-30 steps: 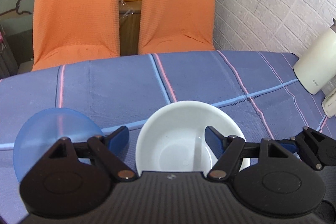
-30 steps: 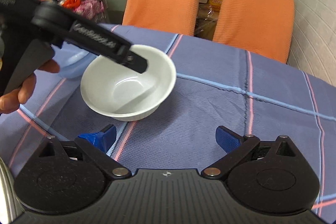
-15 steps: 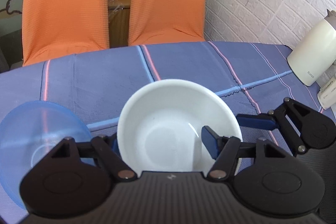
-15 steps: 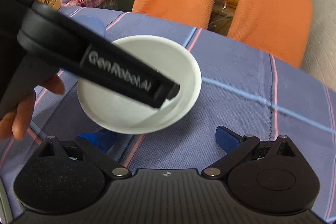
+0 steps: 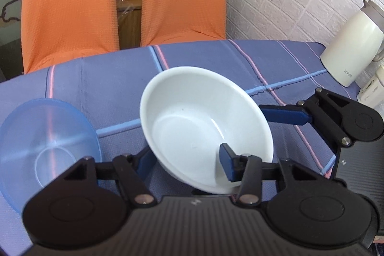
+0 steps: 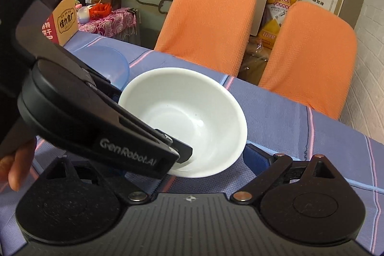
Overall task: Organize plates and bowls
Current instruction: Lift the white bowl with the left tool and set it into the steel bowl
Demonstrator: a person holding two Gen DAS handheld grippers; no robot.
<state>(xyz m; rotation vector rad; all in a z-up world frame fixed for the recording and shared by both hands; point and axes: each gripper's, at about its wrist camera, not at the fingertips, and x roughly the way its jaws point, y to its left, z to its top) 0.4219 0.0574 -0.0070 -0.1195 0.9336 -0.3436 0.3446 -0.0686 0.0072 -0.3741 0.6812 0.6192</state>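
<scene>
A white bowl (image 5: 192, 121) hangs tilted just above the blue checked tablecloth (image 5: 96, 78). My left gripper (image 5: 186, 162) straddles its near wall. One blue pad (image 5: 226, 164) is inside the bowl and the other pad (image 5: 146, 160) presses the outside, with the jaws closing. My right gripper (image 6: 189, 152) is closing around the same white bowl (image 6: 192, 116) from the other side. Its right finger (image 6: 256, 157) lies by the bowl's outer wall, and its left finger is hidden behind the left gripper. A clear blue bowl (image 5: 48, 136) sits on the cloth to the left.
Two orange chairs (image 5: 69, 4) stand at the table's far edge. A cream kettle (image 5: 350, 44) and a white plug block (image 5: 370, 90) stand at the right by the brick wall. A person's fingers (image 6: 16, 172) hold the left gripper's handle. Boxes (image 6: 64, 20) sit past the table's left end.
The white bowl has tipped up and risen off the cloth. Both grippers' jaws have narrowed. The right gripper's finger has come in against the bowl's right side.
</scene>
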